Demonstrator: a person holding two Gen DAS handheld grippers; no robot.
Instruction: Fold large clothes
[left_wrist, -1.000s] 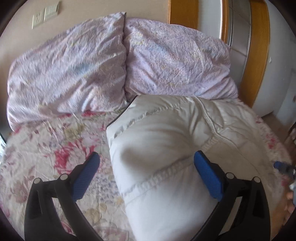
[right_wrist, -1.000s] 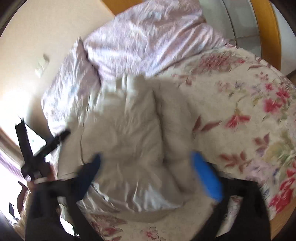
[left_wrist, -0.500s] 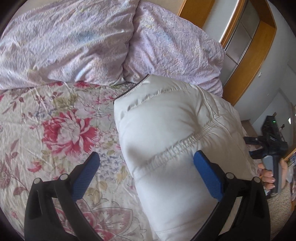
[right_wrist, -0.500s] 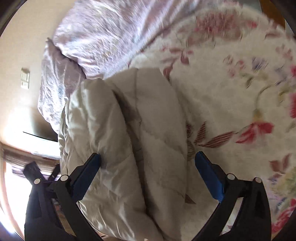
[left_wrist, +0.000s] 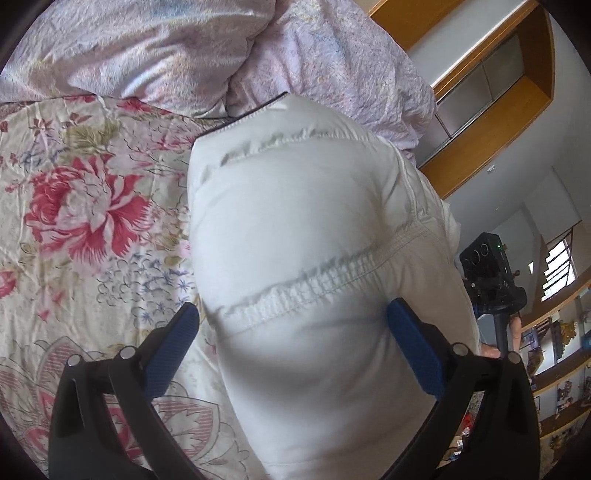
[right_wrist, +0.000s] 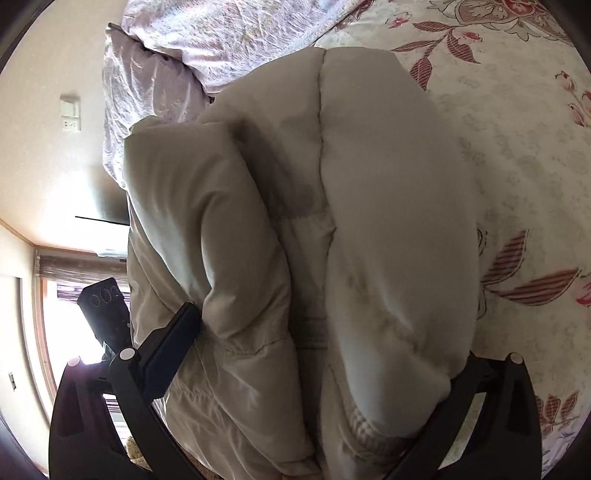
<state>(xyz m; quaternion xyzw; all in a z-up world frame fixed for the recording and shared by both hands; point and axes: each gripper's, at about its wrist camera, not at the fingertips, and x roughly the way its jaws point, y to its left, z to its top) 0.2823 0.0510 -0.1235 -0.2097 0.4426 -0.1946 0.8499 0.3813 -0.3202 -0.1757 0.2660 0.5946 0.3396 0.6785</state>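
Note:
A puffy white jacket (left_wrist: 303, 229) lies folded into a thick bundle on the floral bed sheet (left_wrist: 81, 221). My left gripper (left_wrist: 291, 314) is open, its blue fingers straddling the near end of the bundle just below a gathered seam. From the opposite side, the jacket (right_wrist: 388, 184) shows as two thick rolled layers. My right gripper (right_wrist: 325, 332) is open around them, and the padding hides its right finger. The right gripper's body (left_wrist: 487, 266), held by a hand, shows past the jacket's right edge. The left gripper's body (right_wrist: 105, 310) shows at the left.
Two lilac pillows (left_wrist: 129, 48) lie at the head of the bed, just beyond the jacket. A wooden cabinet (left_wrist: 498, 110) stands to the right of the bed. Floral sheet (right_wrist: 517, 147) lies bare beside the bundle. A bright window (right_wrist: 55, 332) is at the left.
Both grippers have come in closer from opposite sides. The jacket bundle now fills the gap between each pair of fingers. The fingers' spacing looks unchanged.

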